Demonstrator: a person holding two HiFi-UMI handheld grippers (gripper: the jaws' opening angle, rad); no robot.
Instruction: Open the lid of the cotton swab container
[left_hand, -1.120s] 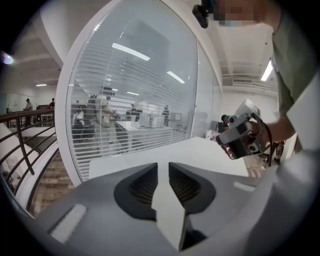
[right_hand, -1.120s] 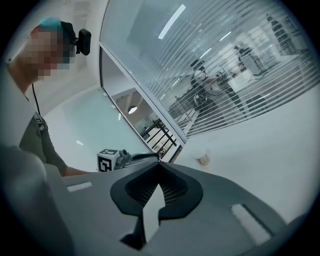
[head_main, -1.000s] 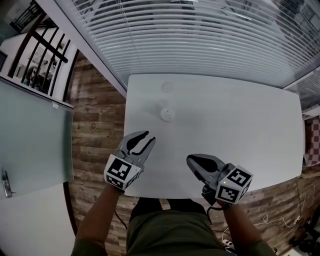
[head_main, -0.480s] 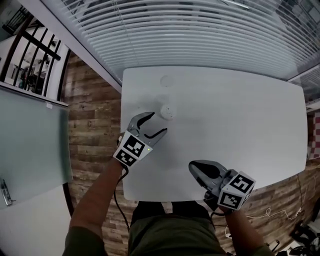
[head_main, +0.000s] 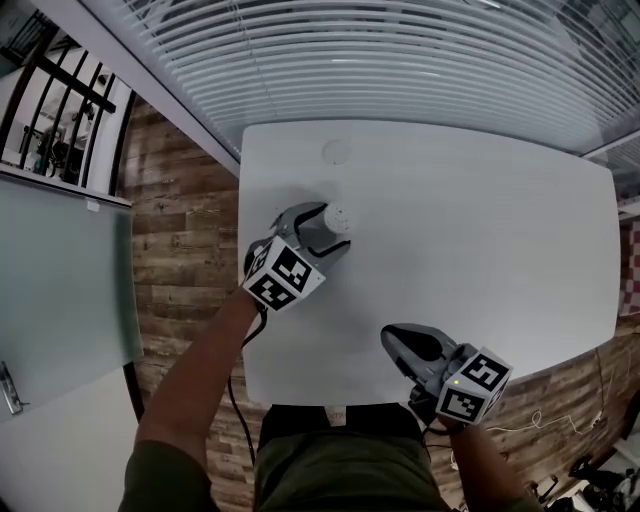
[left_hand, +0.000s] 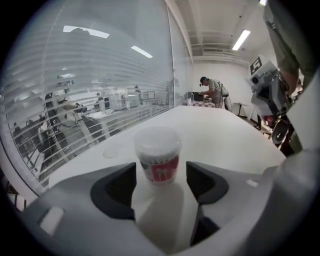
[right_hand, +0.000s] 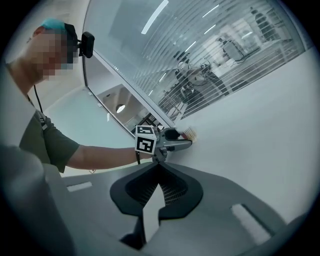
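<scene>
The left gripper (left_hand: 160, 171) is standing with its jaws spread wide, having just been opening, and the cotton swab container (left_hand: 157, 159) is sitting upright between the two dark pads (left_hand: 116, 186) with a gap showing on either side, so nothing is being squeezed yet. The container is wearing its pale lid (left_hand: 156, 138) on top, closed, above a red label (the print is too small to read). In the head view the left gripper (head_main: 331, 229) is reaching out over the left, far part of the white table (head_main: 480, 230), its marker cube (head_main: 285, 277) tilting toward the near side, and the container (head_main: 338, 217) is peeking out just past the jaw tips. A faint round disc (head_main: 337, 152) is lying on the table farther off, well apart from the container. The right gripper (right_hand: 159, 166) is holding its jaws pressed together with nothing between them, and it is hovering over the near edge of the table at the right (head_main: 396, 341), well apart from the container. Beyond the far edge of the table, white blinds (head_main: 400, 70) are running across, and a wooden floor (head_main: 185, 230) is showing to the left.
</scene>
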